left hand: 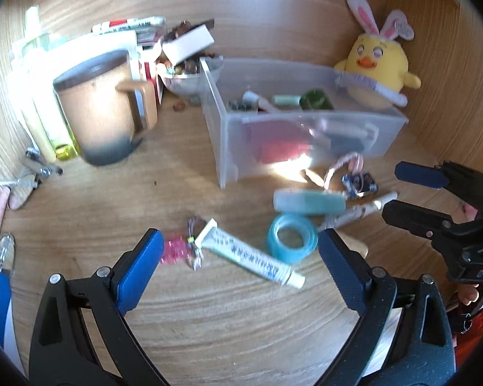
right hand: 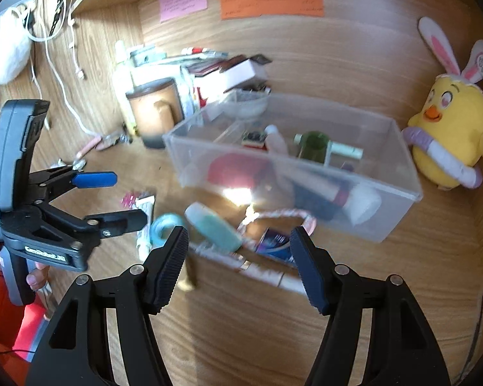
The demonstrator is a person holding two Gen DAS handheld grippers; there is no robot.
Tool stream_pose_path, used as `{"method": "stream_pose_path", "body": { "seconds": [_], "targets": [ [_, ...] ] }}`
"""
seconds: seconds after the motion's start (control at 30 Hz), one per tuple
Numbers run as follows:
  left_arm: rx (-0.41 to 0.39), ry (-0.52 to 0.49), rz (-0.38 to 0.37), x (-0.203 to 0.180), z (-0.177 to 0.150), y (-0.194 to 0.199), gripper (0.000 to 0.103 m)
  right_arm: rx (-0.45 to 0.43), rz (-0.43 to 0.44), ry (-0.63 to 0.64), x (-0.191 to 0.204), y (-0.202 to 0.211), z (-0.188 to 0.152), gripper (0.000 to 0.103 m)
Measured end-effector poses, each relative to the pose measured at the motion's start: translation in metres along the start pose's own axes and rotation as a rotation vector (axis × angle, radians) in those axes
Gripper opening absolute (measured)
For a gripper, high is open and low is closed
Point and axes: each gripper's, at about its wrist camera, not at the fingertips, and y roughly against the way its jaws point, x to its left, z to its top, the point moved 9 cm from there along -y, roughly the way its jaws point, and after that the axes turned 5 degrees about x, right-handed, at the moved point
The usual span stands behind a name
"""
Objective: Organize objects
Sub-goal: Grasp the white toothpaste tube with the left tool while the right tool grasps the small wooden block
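My left gripper [left hand: 240, 241] is open wide just above the desk. A white tube [left hand: 251, 259], a pink bead trinket [left hand: 172, 251] and a blue tape roll [left hand: 291, 239] lie between its fingers, untouched. My right gripper [right hand: 238, 234] is also open, hovering over a teal oblong case [right hand: 214, 228], a blue sachet [right hand: 273, 241], a pink braided cord [right hand: 280, 215] and a pale pen [right hand: 267, 273]. Behind them stands a clear plastic bin [right hand: 386, 212] with several small items inside. Each gripper shows in the other's view: the right gripper [left hand: 393, 193], the left gripper [right hand: 128, 197].
A brown mug [left hand: 103, 112] stands left of the bin [left hand: 228, 148], with boxes, bottles and a bowl of trinkets behind it. A yellow chick plush [right hand: 450, 138] sits at the back right against the wooden wall. Glasses and cables lie at the far left.
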Motion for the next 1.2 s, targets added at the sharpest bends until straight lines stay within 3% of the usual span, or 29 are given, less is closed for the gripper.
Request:
{"method": "stream_pose_path", "body": {
  "seconds": [0.27, 0.47, 0.6, 0.67, 0.7, 0.73, 0.87, 0.93, 1.2],
  "targets": [
    [0.050, -0.017, 0.054, 0.006, -0.018, -0.008, 0.098, 0.049, 0.022, 0.043, 0.017, -0.012, -0.016, 0.062],
    [0.076, 0.024, 0.084, 0.030, -0.036, -0.001, 0.093, 0.063, 0.035, 0.067, 0.027, -0.020, -0.021, 0.062],
    [0.087, 0.070, 0.038, 0.037, -0.043, 0.006, 0.091, 0.071, 0.043, 0.077, 0.030, -0.025, -0.022, 0.062],
    [0.074, 0.091, 0.011, 0.035, -0.041, 0.011, 0.091, 0.068, 0.038, 0.084, 0.031, -0.026, -0.021, 0.058],
    [0.064, 0.094, -0.003, 0.032, -0.038, 0.013, 0.091, 0.071, 0.040, 0.091, 0.033, -0.027, -0.021, 0.051],
    [0.058, 0.092, -0.017, 0.028, -0.036, 0.014, 0.088, 0.078, 0.043, 0.098, 0.035, -0.029, -0.021, 0.042],
    [0.095, 0.061, -0.079, 0.006, -0.032, 0.004, 0.063, 0.103, 0.052, 0.132, 0.044, -0.036, -0.024, 0.024],
    [0.100, 0.054, -0.087, 0.001, -0.032, 0.000, 0.060, 0.108, 0.052, 0.148, 0.047, -0.038, -0.025, 0.017],
    [0.112, 0.087, -0.102, -0.005, -0.020, -0.013, 0.059, 0.089, 0.049, 0.156, 0.047, -0.035, -0.026, 0.012]
  ]
}}
